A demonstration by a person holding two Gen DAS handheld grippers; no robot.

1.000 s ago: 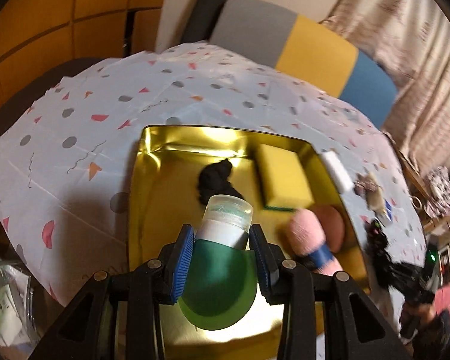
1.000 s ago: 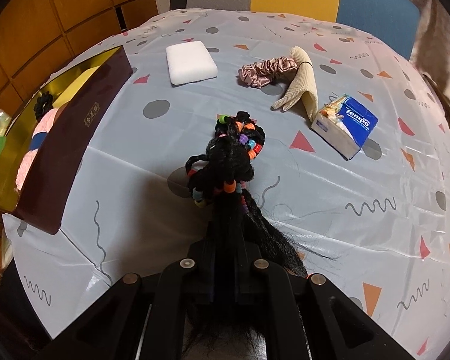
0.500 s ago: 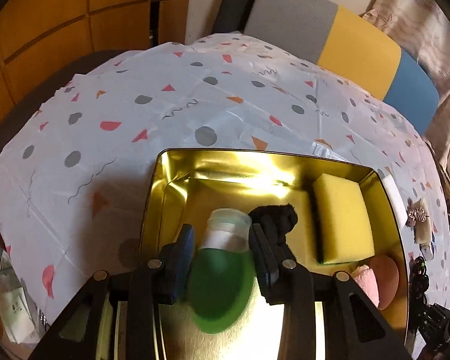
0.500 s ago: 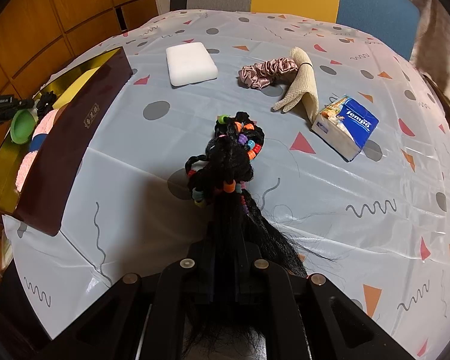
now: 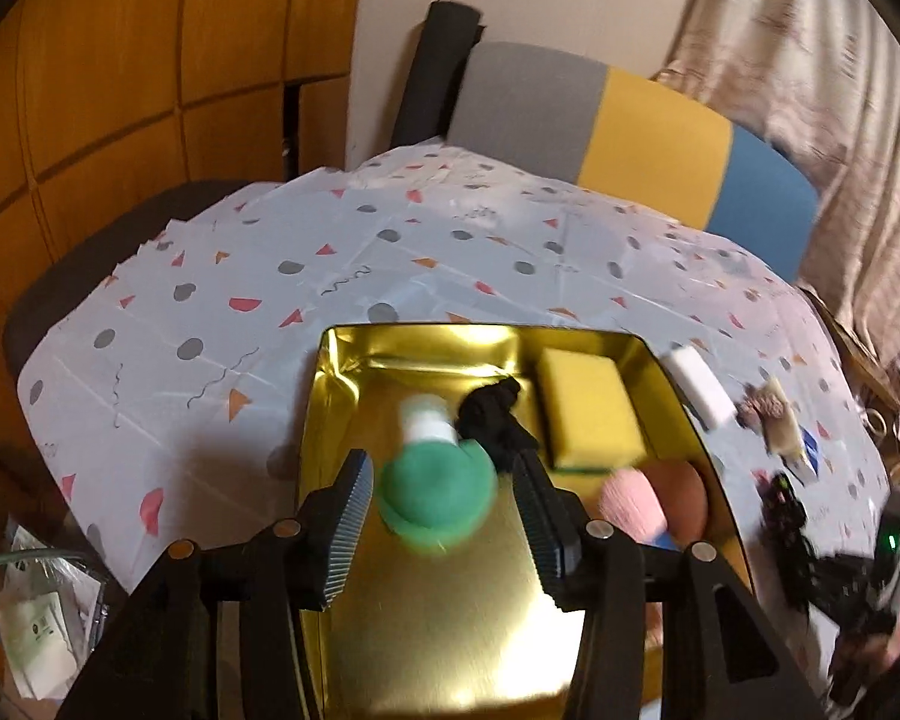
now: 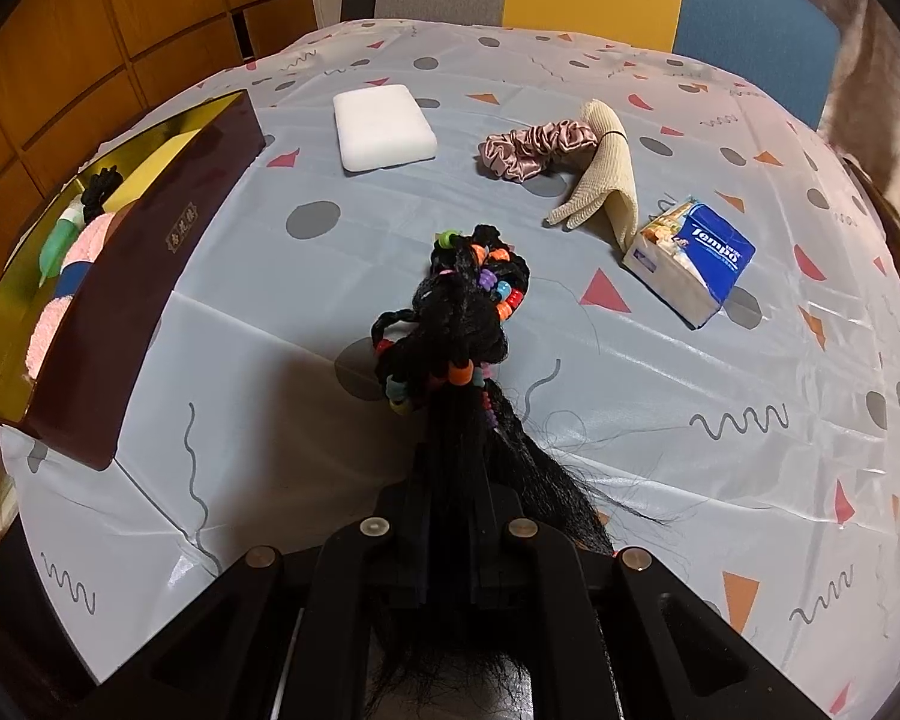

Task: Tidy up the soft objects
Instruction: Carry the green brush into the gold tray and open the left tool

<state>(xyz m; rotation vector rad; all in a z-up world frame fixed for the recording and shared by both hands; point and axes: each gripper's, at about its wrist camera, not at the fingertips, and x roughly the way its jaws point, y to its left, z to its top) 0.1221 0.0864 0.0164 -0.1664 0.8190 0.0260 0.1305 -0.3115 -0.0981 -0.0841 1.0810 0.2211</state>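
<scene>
Sponge point(image 5: 588, 405) in box point(image 5: 330, 396), tissues point(image 6: 690, 258) outside

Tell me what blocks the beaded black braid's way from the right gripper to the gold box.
Only the box's own dark side wall stands between the beaded black braid, clamped in the right gripper, and the gold box; the tablecloth between shows nothing else.
</scene>
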